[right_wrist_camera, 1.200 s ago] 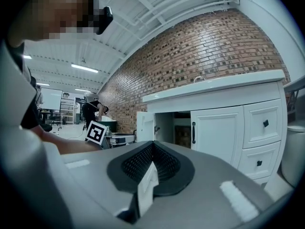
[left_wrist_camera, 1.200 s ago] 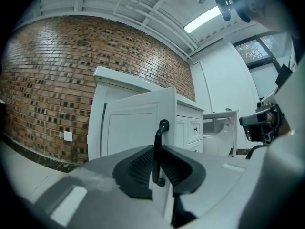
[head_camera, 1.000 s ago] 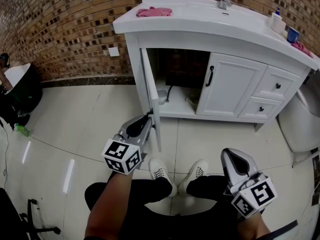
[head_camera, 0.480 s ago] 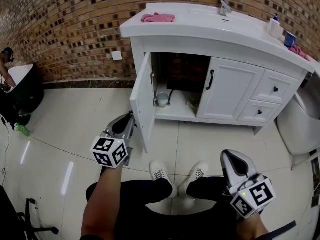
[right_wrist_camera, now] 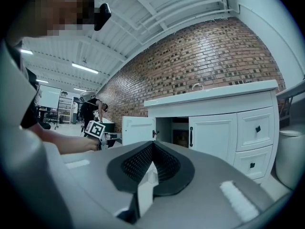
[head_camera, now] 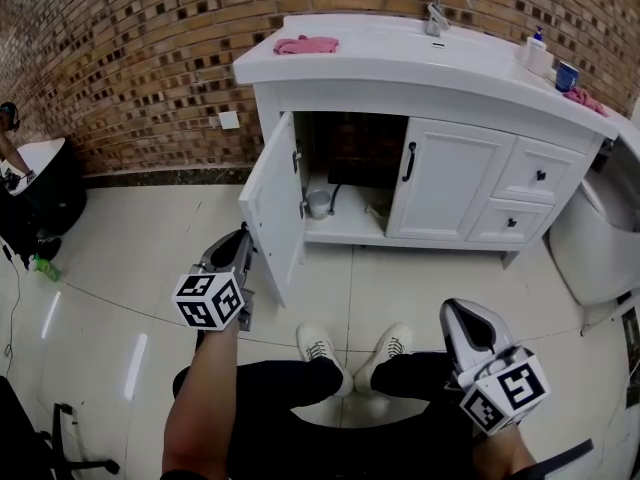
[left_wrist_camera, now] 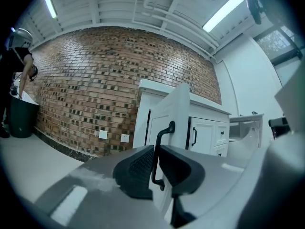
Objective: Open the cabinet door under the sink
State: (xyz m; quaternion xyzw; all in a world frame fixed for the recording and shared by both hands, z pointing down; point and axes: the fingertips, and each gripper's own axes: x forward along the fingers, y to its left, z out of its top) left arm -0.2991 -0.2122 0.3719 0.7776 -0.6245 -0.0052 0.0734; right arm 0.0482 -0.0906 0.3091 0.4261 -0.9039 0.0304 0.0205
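Note:
The white cabinet door (head_camera: pixel 272 208) under the sink (head_camera: pixel 420 63) stands swung out to the left, baring the dark compartment (head_camera: pixel 350 183). My left gripper (head_camera: pixel 243 240) is level at the door's outer face. In the left gripper view the door's black handle (left_wrist_camera: pixel 159 147) runs upright between the pads of the left gripper (left_wrist_camera: pixel 156 161). The pads sit against it while the jaws are opening slightly. My right gripper (head_camera: pixel 462 313) hangs over my right knee, away from the cabinet. Seen in its own view, the right gripper (right_wrist_camera: pixel 152 149) is shut on nothing.
The second door (head_camera: pixel 445 180) and two drawers (head_camera: pixel 537 176) are closed. A pink cloth (head_camera: pixel 306 44), a faucet (head_camera: pixel 435 13) and bottles sit on the counter. A toilet (head_camera: pixel 600 238) stands right, a black bin (head_camera: pixel 40 188) far left. My shoes (head_camera: pixel 320 346) are on the tile floor.
The door has swung much wider, from edge-on to angled left. My left gripper has moved left and back with the handle. The right gripper has stayed put.

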